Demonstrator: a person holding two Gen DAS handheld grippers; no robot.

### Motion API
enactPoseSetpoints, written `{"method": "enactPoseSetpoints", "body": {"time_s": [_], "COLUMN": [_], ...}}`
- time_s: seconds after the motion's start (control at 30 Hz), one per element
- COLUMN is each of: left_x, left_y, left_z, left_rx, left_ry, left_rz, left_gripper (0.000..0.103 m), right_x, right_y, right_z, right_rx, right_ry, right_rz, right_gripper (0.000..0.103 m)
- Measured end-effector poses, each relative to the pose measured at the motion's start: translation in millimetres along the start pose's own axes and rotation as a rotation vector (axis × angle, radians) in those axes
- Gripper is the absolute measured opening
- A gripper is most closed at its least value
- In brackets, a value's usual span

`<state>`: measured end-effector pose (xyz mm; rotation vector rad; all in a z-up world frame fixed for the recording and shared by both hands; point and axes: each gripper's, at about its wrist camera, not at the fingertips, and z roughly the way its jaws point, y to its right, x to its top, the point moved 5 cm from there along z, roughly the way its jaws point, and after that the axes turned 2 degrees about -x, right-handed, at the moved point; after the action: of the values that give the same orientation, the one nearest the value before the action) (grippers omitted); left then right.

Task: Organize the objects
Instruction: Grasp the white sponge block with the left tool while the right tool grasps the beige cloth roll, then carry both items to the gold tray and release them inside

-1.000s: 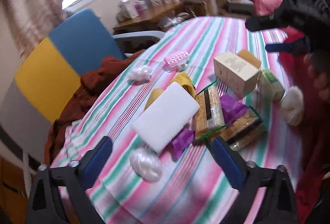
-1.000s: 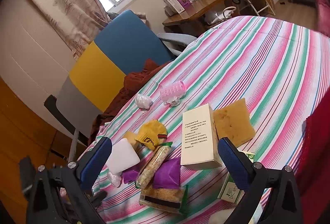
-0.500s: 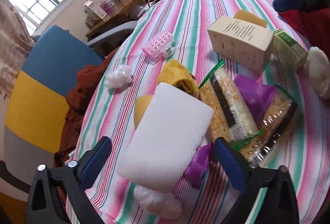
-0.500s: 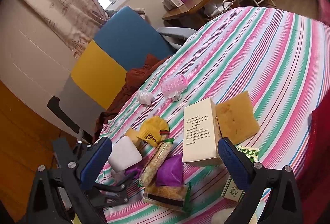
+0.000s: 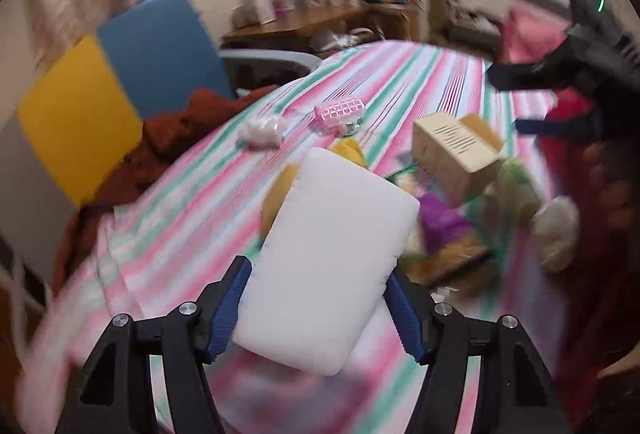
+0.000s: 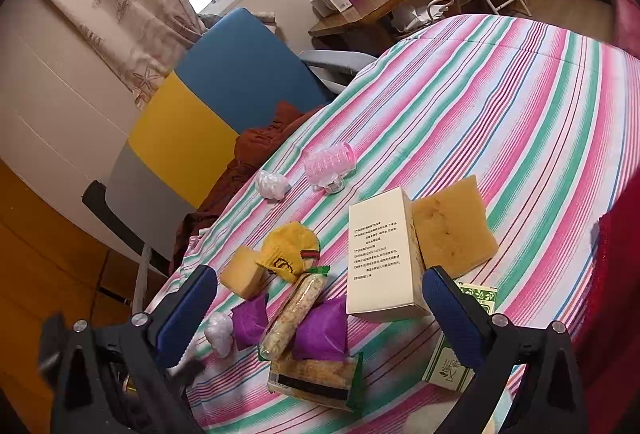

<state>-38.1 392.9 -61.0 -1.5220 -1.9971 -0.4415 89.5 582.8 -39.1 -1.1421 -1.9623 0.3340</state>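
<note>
Left gripper (image 5: 318,310) is clamped on the white foam block (image 5: 332,258), lifted clear of the striped tablecloth (image 6: 500,106); right gripper (image 6: 320,308) hangs spread wide and empty over the cream box (image 6: 380,258). I'd carry it level (the left view is blurred), choosing a bare stripe away from the snack packets (image 6: 294,310).

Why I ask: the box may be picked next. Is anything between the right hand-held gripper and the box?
Nothing visible does. The right hand-held gripper is open with the box in plain sight ahead. A sponge touches its right side, and a green carton lies by its near corner.
</note>
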Motion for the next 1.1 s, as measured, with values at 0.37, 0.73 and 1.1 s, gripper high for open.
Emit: {"method": "enactPoseSetpoints", "body": {"time_s": [0.37,0.73,1.1], "left_x": [-107.6,-128.1,-132.3], "left_y": [52.1,55.6,53.2], "left_z": [-24.5,-15.8,-16.9], "left_rx": [-0.094,-0.097,-0.073], "left_ry": [-0.132,-0.13,-0.092], "left_rz": [-0.168,-0.219,-0.206], "left_gripper": [0.067,0.068,0.067], "right_x": [-17.2,-80.2,-84.2], "right_y": [-26.9,-2.5,34.3], "right_z": [6.5,2.2,18.0], "right_rx": [-0.039,-0.348,-0.508], "right_ry": [-0.22,-0.62,-0.721], "right_rz": [-0.2,-0.651,-0.681], "right_gripper": [0.103,0.103,0.073]}}
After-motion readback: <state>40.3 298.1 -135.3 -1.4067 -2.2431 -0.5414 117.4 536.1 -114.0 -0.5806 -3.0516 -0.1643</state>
